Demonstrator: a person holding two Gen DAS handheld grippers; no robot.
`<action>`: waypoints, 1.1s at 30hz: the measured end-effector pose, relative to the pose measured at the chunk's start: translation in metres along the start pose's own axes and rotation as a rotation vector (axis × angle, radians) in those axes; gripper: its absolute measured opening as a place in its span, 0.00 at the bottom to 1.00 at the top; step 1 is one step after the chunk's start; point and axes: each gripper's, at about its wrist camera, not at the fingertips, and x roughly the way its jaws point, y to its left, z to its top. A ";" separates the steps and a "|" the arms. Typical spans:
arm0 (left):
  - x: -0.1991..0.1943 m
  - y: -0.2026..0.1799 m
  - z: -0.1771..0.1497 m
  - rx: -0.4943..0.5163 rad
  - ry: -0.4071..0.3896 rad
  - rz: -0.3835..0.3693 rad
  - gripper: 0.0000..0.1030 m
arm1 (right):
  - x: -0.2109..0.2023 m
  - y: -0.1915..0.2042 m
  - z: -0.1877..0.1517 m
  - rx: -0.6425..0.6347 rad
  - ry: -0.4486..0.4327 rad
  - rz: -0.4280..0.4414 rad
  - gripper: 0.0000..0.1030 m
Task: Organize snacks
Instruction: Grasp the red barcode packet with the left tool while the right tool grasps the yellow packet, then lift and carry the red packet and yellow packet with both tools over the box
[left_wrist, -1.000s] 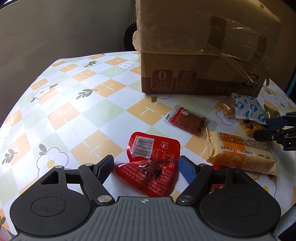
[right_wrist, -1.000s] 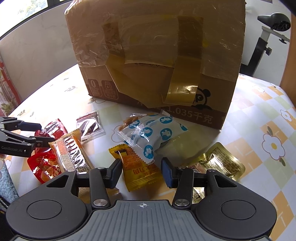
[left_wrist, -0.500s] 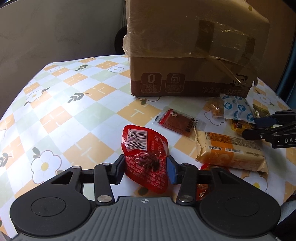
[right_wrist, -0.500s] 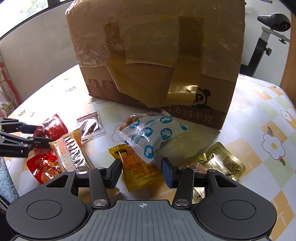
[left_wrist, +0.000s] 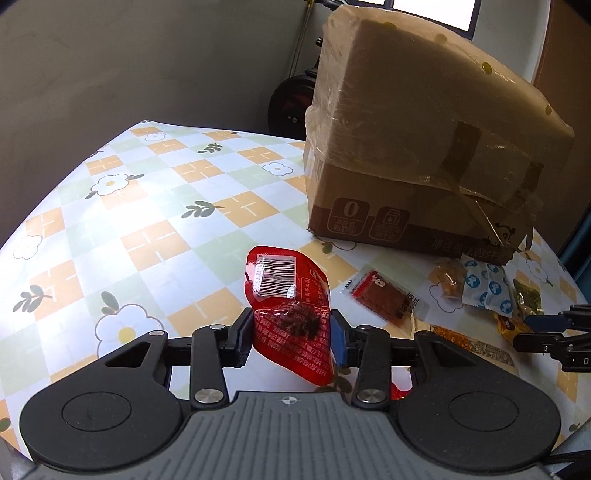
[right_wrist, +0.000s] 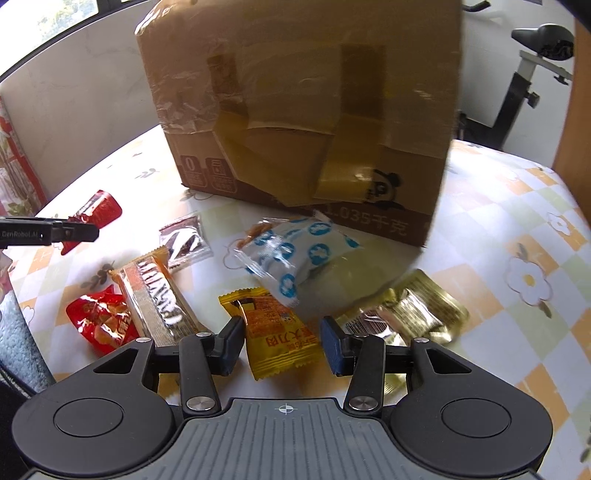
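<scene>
Snacks lie scattered in front of the cardboard box, and one of them, the red packet with the barcode, is now pinched between the fingers of our left tool and hangs clear of the tabletop, well in front of the box's near left corner. A second ago the left tool stood wide open around that packet as it lay flat; half a second ago the fingers had closed on it; now it is lifted, so we judge the pick is done and the carry is what comes next, whether to the box or to a sorted group we cannot tell. Closer to the box, off to the right of the lifted packet, a flat brown-red sachet lies on the cloth, and further right the blue-dotted white bag rests just in front of the box face. Our right tool has its fingers spread to either side of the yellow packet without touching it, much as it did a second ago, though the view has tipped and blurred, so it seems to be on the move. Beside that packet lie a long orange bar, a crumpled red wrapper and a gold foil pouch, all not yet sorted.
</scene>
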 end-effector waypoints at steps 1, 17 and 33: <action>-0.001 -0.001 0.001 -0.006 -0.006 -0.003 0.43 | -0.004 -0.002 0.000 0.008 -0.005 0.001 0.40; -0.018 -0.011 0.013 -0.026 -0.056 -0.069 0.43 | -0.010 0.000 0.009 0.019 -0.029 0.050 0.38; -0.020 -0.010 0.011 -0.030 -0.052 -0.088 0.43 | 0.001 0.006 0.008 0.050 0.007 0.066 0.12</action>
